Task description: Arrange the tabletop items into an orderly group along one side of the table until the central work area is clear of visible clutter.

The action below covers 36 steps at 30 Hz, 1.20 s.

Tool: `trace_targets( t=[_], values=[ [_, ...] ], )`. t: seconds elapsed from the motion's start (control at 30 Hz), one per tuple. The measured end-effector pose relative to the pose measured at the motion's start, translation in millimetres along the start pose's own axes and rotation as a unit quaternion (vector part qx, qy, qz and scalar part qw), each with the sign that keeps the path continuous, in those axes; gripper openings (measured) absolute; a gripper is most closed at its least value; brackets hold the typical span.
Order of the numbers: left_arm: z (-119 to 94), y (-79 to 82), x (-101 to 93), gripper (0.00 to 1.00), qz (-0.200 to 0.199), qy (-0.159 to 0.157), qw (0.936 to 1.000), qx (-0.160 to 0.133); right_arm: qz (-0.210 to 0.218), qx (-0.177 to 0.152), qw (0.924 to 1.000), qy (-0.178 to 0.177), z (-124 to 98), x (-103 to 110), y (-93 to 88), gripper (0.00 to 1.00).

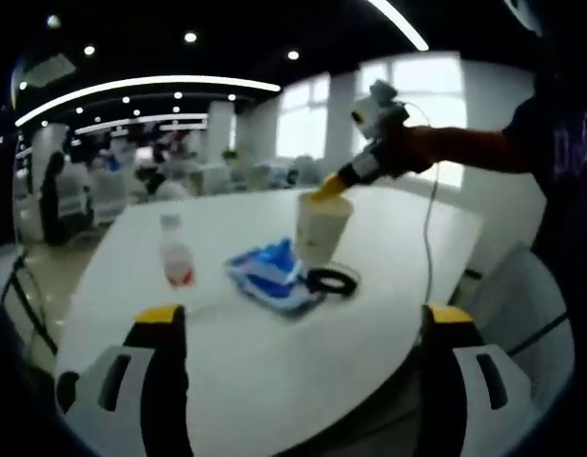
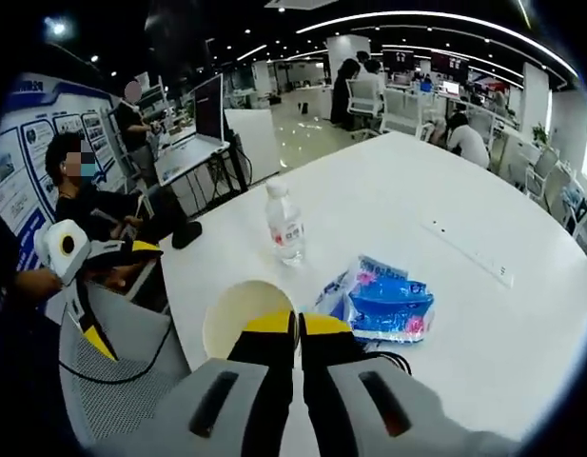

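Note:
My right gripper [image 2: 298, 326] is shut on the rim of a cream paper cup [image 2: 244, 314]. In the left gripper view that cup [image 1: 322, 227] stands out near the table's middle, with the right gripper [image 1: 331, 187] pinching its rim from above. Whether its base touches the table I cannot tell. A clear water bottle [image 1: 176, 252] [image 2: 285, 228] stands upright. A blue-and-white packet [image 1: 269, 271] [image 2: 388, 305] lies flat beside the cup. A black ring [image 1: 331, 281] [image 2: 400, 360] lies by the cup's foot. My left gripper [image 1: 304, 319] is open over the near table edge, also visible off the table [image 2: 127, 297].
The white table [image 1: 274, 381] [image 2: 483, 171] has a cable slot [image 2: 464, 252] set in its top. A grey chair [image 2: 112, 381] stands by the near edge, another chair [image 1: 521, 305] at the right. Several people sit at desks [image 2: 188, 143] beyond.

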State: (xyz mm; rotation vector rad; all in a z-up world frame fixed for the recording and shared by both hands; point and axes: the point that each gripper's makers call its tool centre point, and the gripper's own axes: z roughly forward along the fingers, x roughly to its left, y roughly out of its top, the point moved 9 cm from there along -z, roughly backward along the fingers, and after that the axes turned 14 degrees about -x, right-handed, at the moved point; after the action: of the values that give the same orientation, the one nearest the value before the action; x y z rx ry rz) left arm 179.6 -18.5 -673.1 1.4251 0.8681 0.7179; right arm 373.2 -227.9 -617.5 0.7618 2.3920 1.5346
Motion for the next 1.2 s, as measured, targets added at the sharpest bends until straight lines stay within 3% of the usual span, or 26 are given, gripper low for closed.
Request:
trace_targets(
  t=[0.6, 1.2],
  values=[
    [0, -3.2, 0.9, 1.0, 0.01, -0.003, 0.9999, 0.012, -0.006, -0.01, 0.9999, 0.002, 32, -12, 26.4, 0.01],
    [1, -5.5, 1.3, 0.99, 0.009, -0.003, 0.9998, 0.019, -0.002, -0.012, 0.9999, -0.001, 64, -25, 37.5, 0.01]
  ],
)
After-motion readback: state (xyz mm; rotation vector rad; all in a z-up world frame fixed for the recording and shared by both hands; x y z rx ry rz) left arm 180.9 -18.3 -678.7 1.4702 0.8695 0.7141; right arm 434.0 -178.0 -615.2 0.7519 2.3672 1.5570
